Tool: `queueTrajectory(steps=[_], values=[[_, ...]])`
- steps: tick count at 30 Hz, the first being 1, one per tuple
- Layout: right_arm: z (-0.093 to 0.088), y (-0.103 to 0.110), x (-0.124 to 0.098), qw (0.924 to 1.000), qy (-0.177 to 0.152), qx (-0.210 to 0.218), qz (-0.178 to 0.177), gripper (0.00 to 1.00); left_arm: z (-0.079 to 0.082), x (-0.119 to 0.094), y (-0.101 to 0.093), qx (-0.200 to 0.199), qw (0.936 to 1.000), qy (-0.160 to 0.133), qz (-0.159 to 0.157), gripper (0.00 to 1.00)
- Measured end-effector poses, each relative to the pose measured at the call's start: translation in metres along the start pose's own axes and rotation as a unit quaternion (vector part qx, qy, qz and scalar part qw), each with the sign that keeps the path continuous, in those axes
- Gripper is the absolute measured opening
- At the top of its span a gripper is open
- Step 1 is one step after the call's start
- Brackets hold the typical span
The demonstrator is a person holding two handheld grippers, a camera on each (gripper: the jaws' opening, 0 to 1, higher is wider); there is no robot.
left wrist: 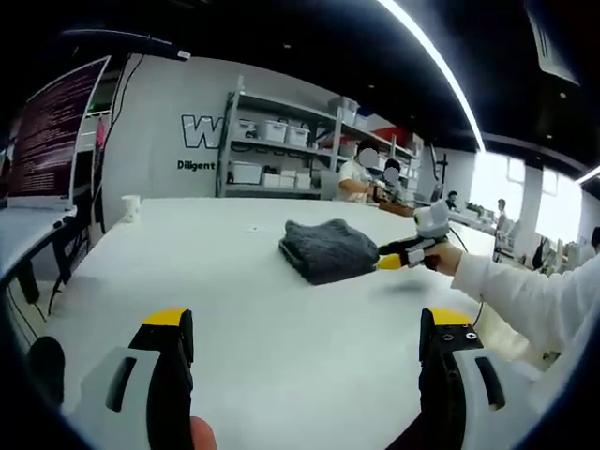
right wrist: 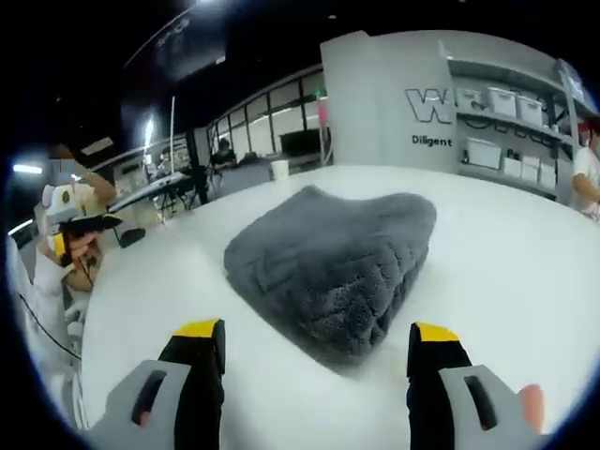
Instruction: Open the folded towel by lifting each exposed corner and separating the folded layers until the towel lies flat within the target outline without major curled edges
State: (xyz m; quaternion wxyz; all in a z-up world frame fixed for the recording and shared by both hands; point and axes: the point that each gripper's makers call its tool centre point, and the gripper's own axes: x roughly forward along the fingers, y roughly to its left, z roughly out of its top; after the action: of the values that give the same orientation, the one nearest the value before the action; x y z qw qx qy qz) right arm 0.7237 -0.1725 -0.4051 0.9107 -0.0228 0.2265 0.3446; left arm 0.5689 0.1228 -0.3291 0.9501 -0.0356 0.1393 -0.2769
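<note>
Towel [left wrist: 327,248]: one, dark grey, fluffy, folded into thick bundle, lying mid white desk [left wrist: 234,309]. Left gripper view: left claw [left wrist: 305,342] spread, empty, well short of towel; right claw [left wrist: 394,258] at towel's edge, state unclear. Shelving [left wrist: 281,141] with white bins behind.

Right gripper view: towel close, fold edge facing right claw [right wrist: 314,352], spread, empty. One cup [right wrist: 278,169] far on desk.

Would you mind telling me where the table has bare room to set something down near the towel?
The white table lies bare between the left tool and the folded grey towel, and on to the paper cup at its far edge. It is crowded only at the towel's right side, where the right tool reaches in.
</note>
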Motion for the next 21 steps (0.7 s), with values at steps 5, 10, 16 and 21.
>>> queueTrajectory(steps=[5,10,16,21], values=[[0.003,0.008,-0.001,1.0,-0.006,-0.002,0.0,0.68,-0.001,-0.004,0.007,-0.006,1.0,-0.003,0.003,1.0],[0.006,0.011,-0.002,0.9999,-0.009,-0.014,-0.001,0.58,0.002,-0.008,0.01,-0.009,0.9999,-0.011,0.006,1.0],[0.003,0.015,0.001,0.9993,0.0,-0.037,-0.005,0.44,0.001,-0.009,0.011,-0.009,0.9999,-0.009,0.003,1.0],[0.002,0.015,0.0,0.9989,0.004,-0.047,-0.005,0.36,0.002,-0.011,0.015,-0.011,0.9998,-0.012,0.006,1.0]])
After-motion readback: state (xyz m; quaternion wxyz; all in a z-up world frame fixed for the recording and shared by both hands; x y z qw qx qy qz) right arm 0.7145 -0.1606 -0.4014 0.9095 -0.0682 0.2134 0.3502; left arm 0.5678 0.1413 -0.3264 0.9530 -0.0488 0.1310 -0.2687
